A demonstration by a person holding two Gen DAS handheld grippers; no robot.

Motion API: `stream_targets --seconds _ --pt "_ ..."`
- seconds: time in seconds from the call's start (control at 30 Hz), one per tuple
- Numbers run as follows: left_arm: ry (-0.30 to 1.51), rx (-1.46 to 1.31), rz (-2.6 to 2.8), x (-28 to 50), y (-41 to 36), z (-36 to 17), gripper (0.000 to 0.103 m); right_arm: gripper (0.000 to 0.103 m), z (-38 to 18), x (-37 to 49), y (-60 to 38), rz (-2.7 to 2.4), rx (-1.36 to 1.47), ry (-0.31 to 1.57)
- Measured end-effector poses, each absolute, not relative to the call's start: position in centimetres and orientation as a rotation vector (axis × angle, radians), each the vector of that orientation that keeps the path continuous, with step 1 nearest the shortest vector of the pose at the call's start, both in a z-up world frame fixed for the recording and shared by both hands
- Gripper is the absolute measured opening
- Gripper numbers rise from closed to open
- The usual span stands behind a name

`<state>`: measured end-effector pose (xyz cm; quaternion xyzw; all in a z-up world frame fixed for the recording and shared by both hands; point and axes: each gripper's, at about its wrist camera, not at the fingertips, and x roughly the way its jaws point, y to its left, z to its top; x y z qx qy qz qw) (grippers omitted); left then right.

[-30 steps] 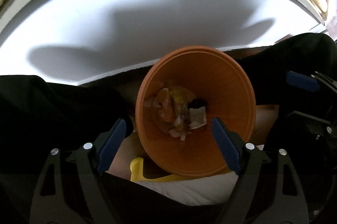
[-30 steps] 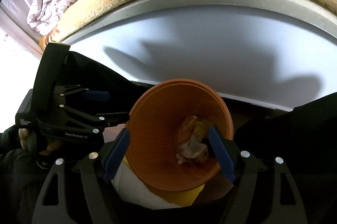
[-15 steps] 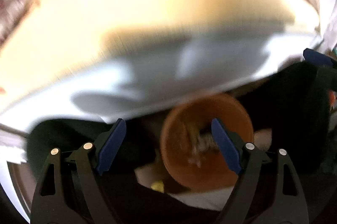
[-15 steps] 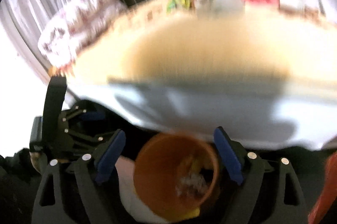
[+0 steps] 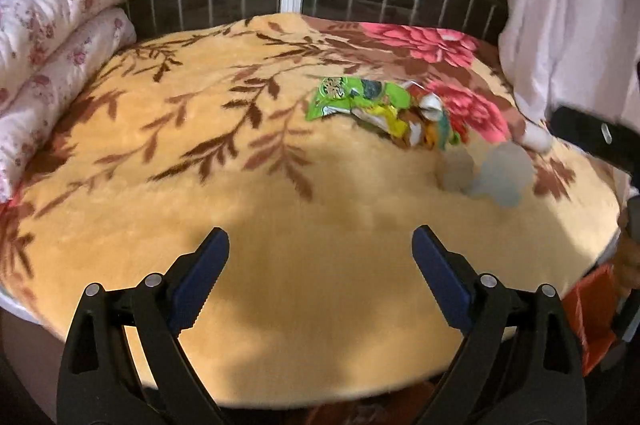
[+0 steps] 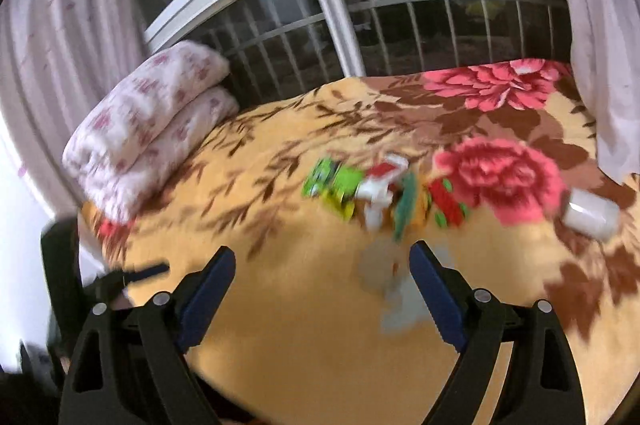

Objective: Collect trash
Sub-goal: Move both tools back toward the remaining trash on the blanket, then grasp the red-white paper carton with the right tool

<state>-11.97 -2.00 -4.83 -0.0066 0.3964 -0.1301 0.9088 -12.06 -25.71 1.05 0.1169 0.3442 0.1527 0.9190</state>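
While both grippers hang empty over the bed [image 5: 280,305], the left gripper [image 5: 320,277] spreading wider and the right gripper [image 6: 322,285] wide apart, the wrappers [image 5: 384,109] lie ahead mid-blanket, strung crosswise; the right looks nearer, I'd say.

A yellow blanket [image 5: 168,161] with brown leaves and pink flowers covers the bed. A folded floral quilt [image 5: 52,37] lies at its left corner, beneath a barred window [image 6: 400,13] flanked by pale curtains [image 6: 60,37].
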Motion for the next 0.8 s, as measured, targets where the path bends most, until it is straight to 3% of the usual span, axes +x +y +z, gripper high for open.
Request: stream_targets --seconds 0.1,0.23,0.57,0.8 --pt "0.837 -0.020 -0.247 -9.9 -2.6 -5.9 0.090 0.085 0.8 -6.9 -26.3 0.278 0.307 0.758" --pt "0.857 -0.020 -0.222 -8.5 -2.7 -7.3 0.090 0.066 -1.0 -0.4 -27.3 0.241 0.447 0.899" --pt "0.887 -0.055 -0.246 -7.8 -1.8 -9.4 0.090 0.062 -4.9 6.8 -26.6 0.128 0.543 1.141" --pt "0.874 -0.056 -0.254 -8.1 -1.7 -9.5 0.090 0.062 -5.3 9.0 -24.1 0.037 0.369 1.224"
